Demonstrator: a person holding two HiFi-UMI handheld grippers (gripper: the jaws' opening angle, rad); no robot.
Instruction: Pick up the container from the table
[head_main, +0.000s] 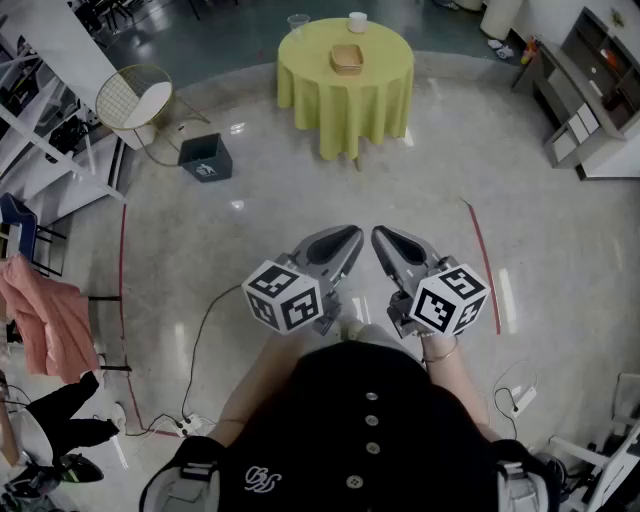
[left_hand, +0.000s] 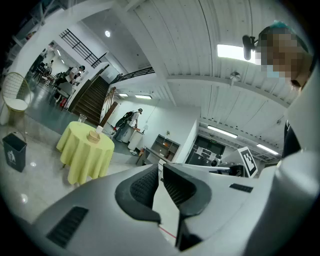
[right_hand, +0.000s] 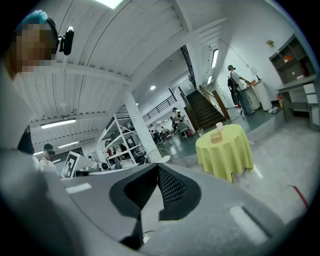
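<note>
1. Straight ahead, well apart from both my claws, stands a round table draped in a yellow-green cloth that hangs low.
2. Near the middle of its top sits the tan, squarish, shallow container. It rests on the cloth, and neither claw touches it.
3. Beyond the container, at the far rim, stand a white cup and a clear glass, apart from each other.
4. My left claw is held before my body. Its grey jaws are closed tip to tip with nothing between them. In the left gripper view, table and container lie left of the jaws.
5. My right claw, just beside the left, is likewise closed and empty. In the right gripper view, table and container lie right of the jaws.
6. Each claw carries a black-and-white marker cube, one on the left and one on the right.
7. On the pale polished floor, left of the table, stand a dark square bin and a gold wire chair with a white seat.
</note>
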